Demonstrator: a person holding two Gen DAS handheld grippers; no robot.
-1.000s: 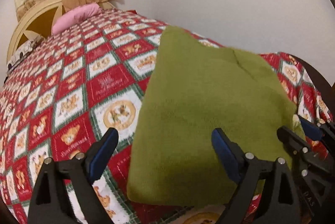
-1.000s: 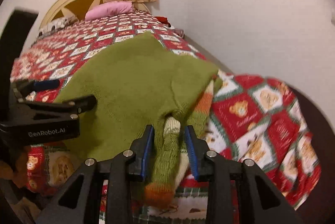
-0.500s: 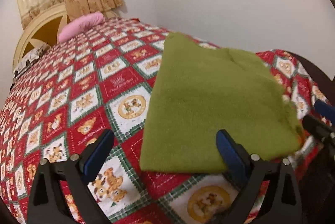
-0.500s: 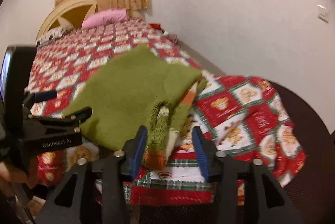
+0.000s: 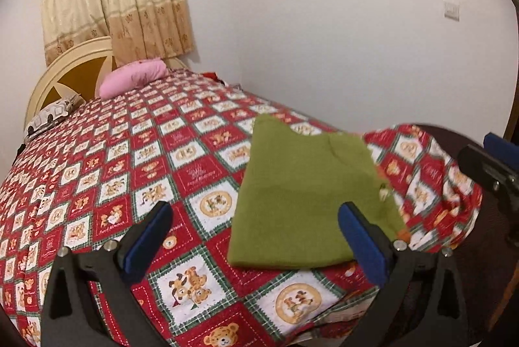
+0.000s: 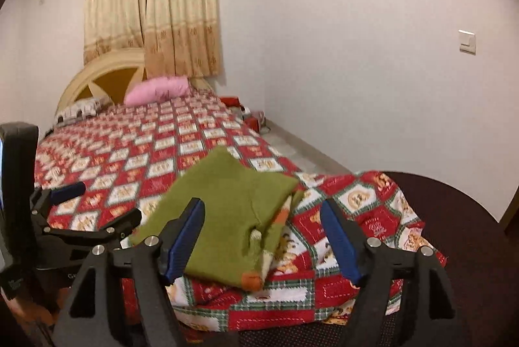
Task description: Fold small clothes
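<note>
The left gripper (image 5: pixel 251 236) has its jaws spread as wide as they go and opening a little further, with nothing between the blue pads (image 5: pixel 147 238); it hangs above the bed, pointing down at a slant, clear of the cloth. Through its gap shows the red patchwork quilt (image 5: pixel 136 158), and just right of centre lies the folded green sweater (image 5: pixel 308 201), flat on the quilt near the foot of the bed, its near edge well inside the quilt's border. The right gripper (image 6: pixel 262 233) has its jaws apart and opening, the pads on either side of the sweater (image 6: pixel 227 217) in the picture but not pressing it; nothing is held. It too tilts gently downward from beyond the bed's foot edge. An orange and cream striped cuff (image 6: pixel 256 269) pokes out at the sweater's near right corner. Left of the sweater the quilt runs bare up to a pink pillow (image 6: pixel 159 89) by the headboard (image 5: pixel 65 68); to the right the quilt drops over the bed's edge toward the floor beside a white wall (image 6: pixel 356 55), and a dark rounded surface (image 6: pixel 470 233) sits beyond the corner.
</note>
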